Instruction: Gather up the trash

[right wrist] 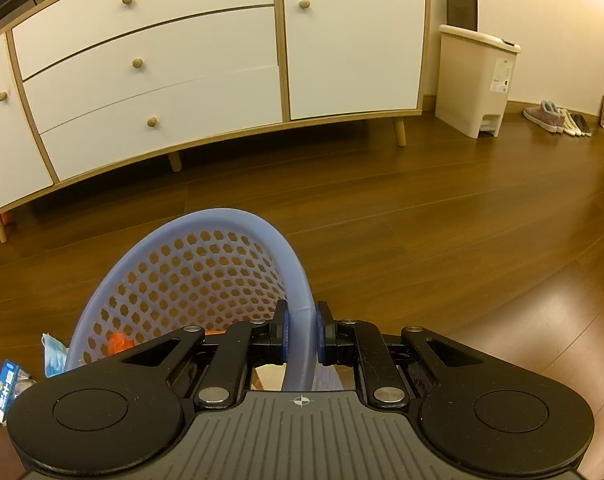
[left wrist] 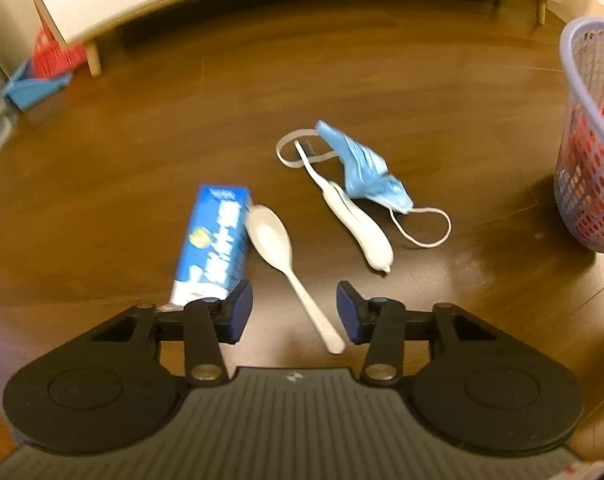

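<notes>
Left tongs (left wrist: 294, 312) hang spread over a dark wooden floor, a white plastic spoon (left wrist: 280, 258) lying between them, its handle toward 6 o'clock; light, rigid and slick, it likely grips best across the slim handle; touching its bowl at 9 o'clock lies a stiff blue carton (left wrist: 214, 240); toward 1 o'clock rest a smooth white toothbrush (left wrist: 353, 220) and a limp, pleated blue face mask (left wrist: 365, 168), soft enough to pinch anywhere; right tongs (right wrist: 302, 334) are pinching the rounded rim of a perforated lavender plastic basket (right wrist: 238, 220), something orange inside; a white cabinet stands at 12 o'clock.
</notes>
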### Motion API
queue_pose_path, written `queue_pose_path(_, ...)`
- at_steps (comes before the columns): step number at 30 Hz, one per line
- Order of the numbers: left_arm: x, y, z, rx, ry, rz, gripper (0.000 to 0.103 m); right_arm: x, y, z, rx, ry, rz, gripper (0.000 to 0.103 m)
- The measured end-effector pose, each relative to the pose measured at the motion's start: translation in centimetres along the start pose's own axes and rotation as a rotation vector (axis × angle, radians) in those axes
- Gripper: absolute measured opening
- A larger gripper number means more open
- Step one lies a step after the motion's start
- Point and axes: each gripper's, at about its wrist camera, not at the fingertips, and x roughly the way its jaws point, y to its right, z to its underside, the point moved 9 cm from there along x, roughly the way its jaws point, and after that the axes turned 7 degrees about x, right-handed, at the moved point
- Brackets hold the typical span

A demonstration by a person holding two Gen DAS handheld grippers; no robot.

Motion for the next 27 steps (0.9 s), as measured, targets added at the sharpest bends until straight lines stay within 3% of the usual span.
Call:
queue_pose_path(10,6.6,0.3,1.1,-0.122,-0.041,0.026,0.024,0.6,0.2,0.1,-0.017,0.000,0.020,0.009)
queue_pose_path(24,11.0,-1.8,-0.8,-0.247,-0.020,-0.065,0.023,1.5,0.4,0.4,-0.015,-0.006,0.037,0.009)
queue_pose_path(27,11.2,-1.9,-1.3,-0.249,-0.013,-0.056,0.016,1.7,0.2,0.5,-0.018,-0.010,0.034,0.009)
